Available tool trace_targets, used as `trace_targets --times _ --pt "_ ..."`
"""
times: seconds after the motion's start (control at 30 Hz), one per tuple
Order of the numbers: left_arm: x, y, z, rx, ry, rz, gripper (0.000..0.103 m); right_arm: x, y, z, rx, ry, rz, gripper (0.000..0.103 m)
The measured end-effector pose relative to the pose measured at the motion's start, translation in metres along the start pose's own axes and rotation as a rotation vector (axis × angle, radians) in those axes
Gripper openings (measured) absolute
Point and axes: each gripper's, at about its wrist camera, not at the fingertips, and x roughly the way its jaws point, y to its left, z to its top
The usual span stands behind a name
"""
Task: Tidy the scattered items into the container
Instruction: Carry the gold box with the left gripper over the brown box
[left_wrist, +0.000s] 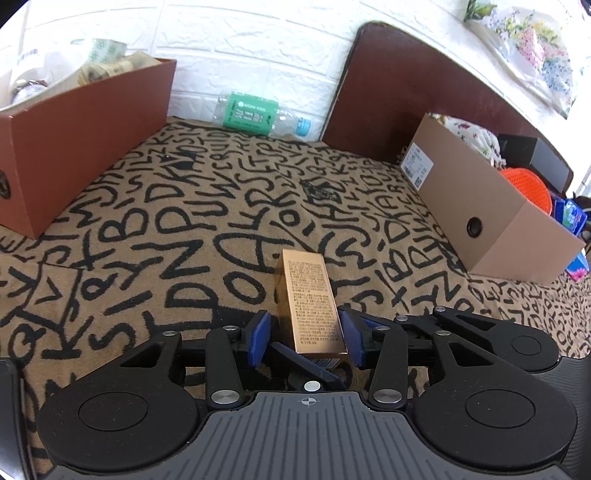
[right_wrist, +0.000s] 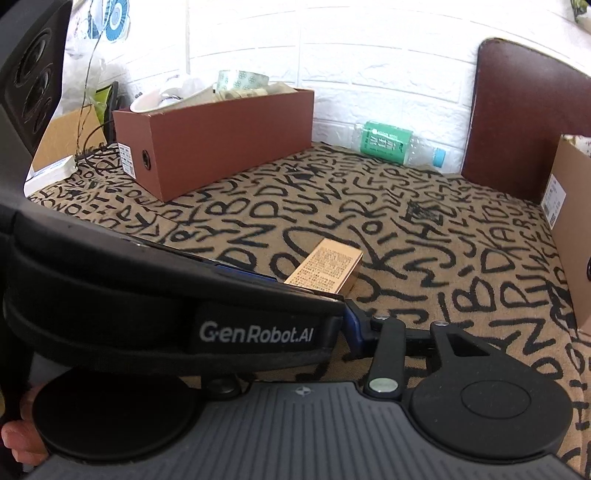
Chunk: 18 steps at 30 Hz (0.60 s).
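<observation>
A slim gold carton (left_wrist: 312, 301) lies on the letter-print cloth, its near end between my left gripper's (left_wrist: 306, 338) blue pads. The right pad touches the carton; the left pad stands a little apart. The carton also shows in the right wrist view (right_wrist: 327, 267). My right gripper's right finger (right_wrist: 354, 330) is visible; the left gripper's body (right_wrist: 166, 306) hides its left finger. A clear water bottle with green label (left_wrist: 255, 114) lies by the wall. A brown box (left_wrist: 85, 136) with items stands at left. A tan cardboard box (left_wrist: 491, 206) stands at right.
A dark red chair back (left_wrist: 406, 85) stands behind the tan box. An orange item (left_wrist: 528, 184) and blue packets (left_wrist: 570, 216) lie in the tan box. A speaker (right_wrist: 33, 70), a cable and a book (right_wrist: 51, 171) are at far left.
</observation>
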Motion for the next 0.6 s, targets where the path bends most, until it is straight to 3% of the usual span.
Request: trace_targets --times 0.23,0.6 --pt "-0.033 0.01 0.021 -0.019 -0.111 0.051 0.051 -0.005 0.018 0.033 -0.069 -0.072 0.033 0.052" --pt "-0.093 0.056 0.084 -0.032 -0.326 0.161 0.051 0.005 0.064 0.115 -0.207 -0.247 0.122 0.052"
